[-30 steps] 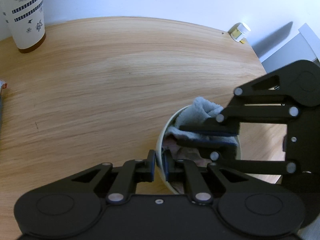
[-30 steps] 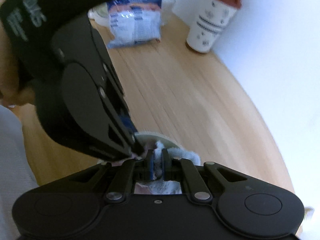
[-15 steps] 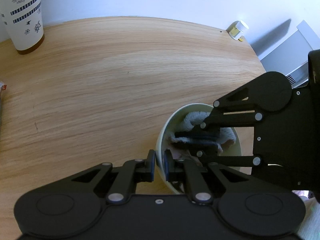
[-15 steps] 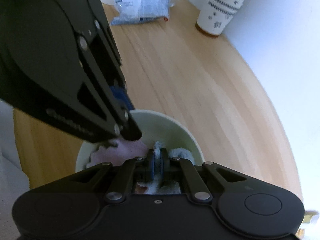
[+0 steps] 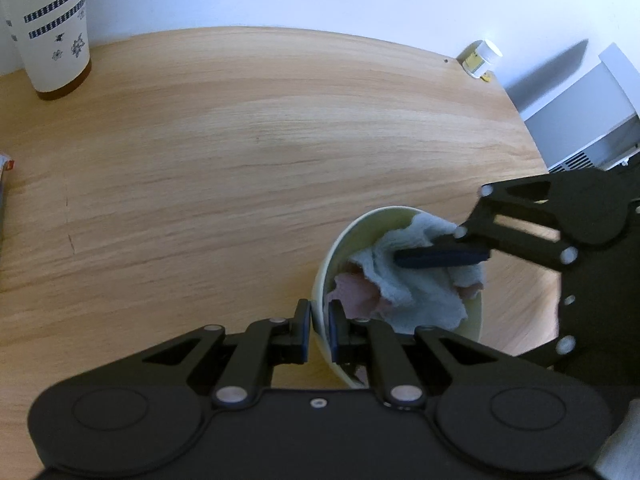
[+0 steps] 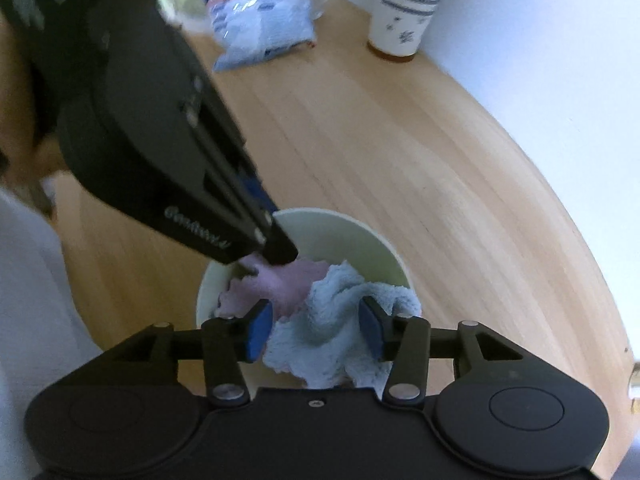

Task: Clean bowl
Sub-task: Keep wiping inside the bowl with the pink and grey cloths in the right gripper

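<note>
A pale green bowl (image 5: 340,248) stands on the wooden table (image 5: 240,140). It also shows in the right wrist view (image 6: 360,240). A light blue and pink cloth (image 5: 412,280) lies bunched inside it (image 6: 332,312). My left gripper (image 5: 319,330) is shut on the bowl's near rim, one finger inside and one outside. It reaches in from the upper left in the right wrist view (image 6: 280,248). My right gripper (image 6: 316,330) is open, its fingers spread to either side of the cloth above the bowl. In the left wrist view it comes in from the right (image 5: 440,256).
A white patterned paper cup (image 5: 52,28) stands at the table's far left by the wall; it also shows in the right wrist view (image 6: 408,8). A blue and white bag (image 6: 260,12) lies beyond the bowl. A small white jar (image 5: 480,56) sits at the far right edge.
My right gripper was shut on the cloth in the bowl; it has opened and let the cloth go. My left gripper has kept its hold on the rim.
</note>
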`<state>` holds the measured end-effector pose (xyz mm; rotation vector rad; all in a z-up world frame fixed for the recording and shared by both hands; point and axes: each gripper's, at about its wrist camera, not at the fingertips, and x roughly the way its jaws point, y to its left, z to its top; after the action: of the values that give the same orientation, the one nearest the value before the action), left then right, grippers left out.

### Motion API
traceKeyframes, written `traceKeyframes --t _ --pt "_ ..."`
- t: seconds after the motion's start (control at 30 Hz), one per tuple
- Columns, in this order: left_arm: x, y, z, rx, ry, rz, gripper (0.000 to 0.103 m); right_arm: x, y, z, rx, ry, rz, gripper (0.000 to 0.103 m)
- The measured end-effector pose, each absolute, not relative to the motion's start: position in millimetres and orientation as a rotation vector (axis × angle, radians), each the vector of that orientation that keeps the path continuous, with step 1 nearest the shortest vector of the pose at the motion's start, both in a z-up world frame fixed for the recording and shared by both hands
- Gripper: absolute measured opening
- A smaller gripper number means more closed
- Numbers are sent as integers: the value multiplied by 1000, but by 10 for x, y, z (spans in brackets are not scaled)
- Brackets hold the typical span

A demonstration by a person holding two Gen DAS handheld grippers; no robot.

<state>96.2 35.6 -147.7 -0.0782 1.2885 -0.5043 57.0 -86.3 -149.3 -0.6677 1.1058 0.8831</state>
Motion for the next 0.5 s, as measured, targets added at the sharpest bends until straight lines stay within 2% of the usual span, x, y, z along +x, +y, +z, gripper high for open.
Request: traceKeyframes --t 0.17,0.27,0.33,0.4,0.43,0.5 --pt "977 410 -1497 -91 1312 -493 14 591 -755 -1655 -699 1128 890 55" --pt "994 432 -1509 -108 1321 -489 15 624 -745 -1709 -723 1134 921 39" --pt "996 421 -1511 -103 1322 -489 15 653 -747 -1734 -705 1148 922 37" --pt "1005 400 -1519 -96 1326 -489 15 681 -750 -1747 -682 1162 917 23" --pt "1005 393 -1522 -94 1330 -489 15 690 -749 -1748 -677 1163 912 22" --pt "1009 378 -1538 -91 1339 -488 15 708 -753 -1746 -664 1166 904 12"
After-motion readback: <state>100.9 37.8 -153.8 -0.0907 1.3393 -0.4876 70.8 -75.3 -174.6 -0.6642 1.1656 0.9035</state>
